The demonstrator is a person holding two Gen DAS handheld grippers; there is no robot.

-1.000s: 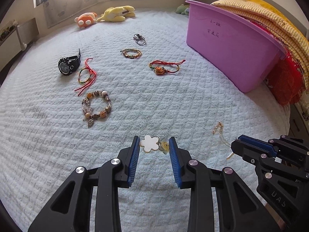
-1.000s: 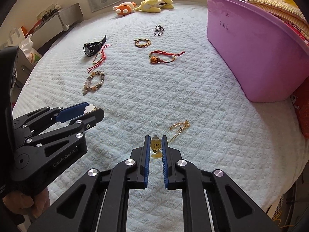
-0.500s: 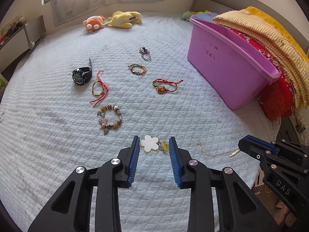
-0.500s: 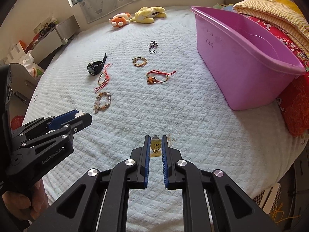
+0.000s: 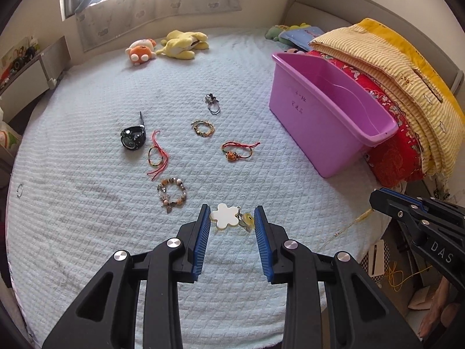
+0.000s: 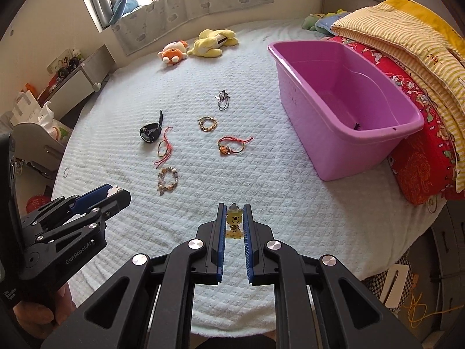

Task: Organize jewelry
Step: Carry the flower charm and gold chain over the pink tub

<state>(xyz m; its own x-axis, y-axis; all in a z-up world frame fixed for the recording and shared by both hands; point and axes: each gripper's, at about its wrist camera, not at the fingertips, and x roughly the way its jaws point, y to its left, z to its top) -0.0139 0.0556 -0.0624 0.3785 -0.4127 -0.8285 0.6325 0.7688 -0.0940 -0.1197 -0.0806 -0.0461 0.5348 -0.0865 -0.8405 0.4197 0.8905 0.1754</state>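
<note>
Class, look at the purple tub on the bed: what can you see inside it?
Inside the purple tub, only a small dark speck shows on the bare floor. The near wall covers the nearest strip of floor, so anything there cannot be seen.

Between my grippers and the pink tub (image 6: pixel 345 133) the white quilt (image 6: pixel 276 192) lay bare, a wide lane to its near wall. The tub's mouth stood open from above, though folded blankets (image 6: pixel 421 67) crowded its far side. To the left, the beaded bracelet (image 5: pixel 171 193), red cord bracelet (image 5: pixel 157 155) and watch (image 5: pixel 133 138) dotted the quilt.
</note>
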